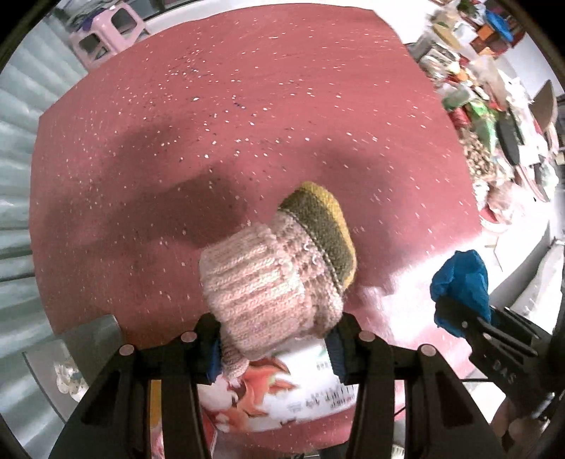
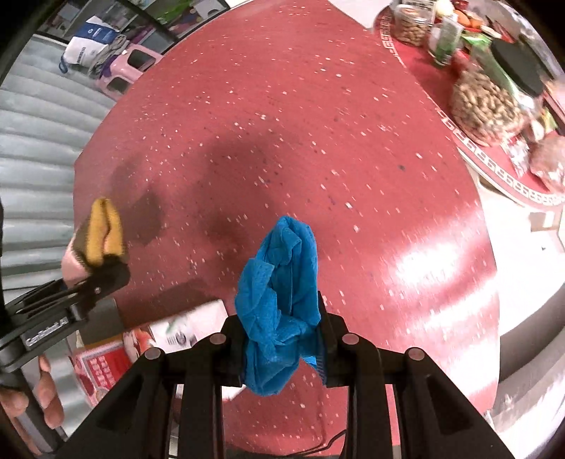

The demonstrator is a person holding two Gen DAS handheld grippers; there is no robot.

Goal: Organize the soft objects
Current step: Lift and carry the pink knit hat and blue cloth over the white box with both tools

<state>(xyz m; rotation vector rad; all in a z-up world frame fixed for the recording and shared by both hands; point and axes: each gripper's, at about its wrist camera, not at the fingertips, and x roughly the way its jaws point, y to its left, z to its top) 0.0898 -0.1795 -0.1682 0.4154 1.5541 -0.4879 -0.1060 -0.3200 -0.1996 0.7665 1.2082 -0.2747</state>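
My left gripper (image 1: 275,339) is shut on a knitted sock (image 1: 279,268), pink with an olive and mustard toe, held above the red speckled floor (image 1: 212,123). It also shows at the left of the right wrist view (image 2: 100,236). My right gripper (image 2: 282,317) is shut on a crumpled blue cloth (image 2: 282,279), also held above the floor. That cloth and gripper appear at the right of the left wrist view (image 1: 462,289).
A white printed package (image 1: 293,388) lies under the left gripper, with a red box (image 2: 102,367) beside it. A red-clothed table (image 2: 494,166) with jars of nuts (image 2: 483,102) and snacks stands right. A pink stool (image 1: 106,31) stands far left by a grey shutter (image 1: 17,141).
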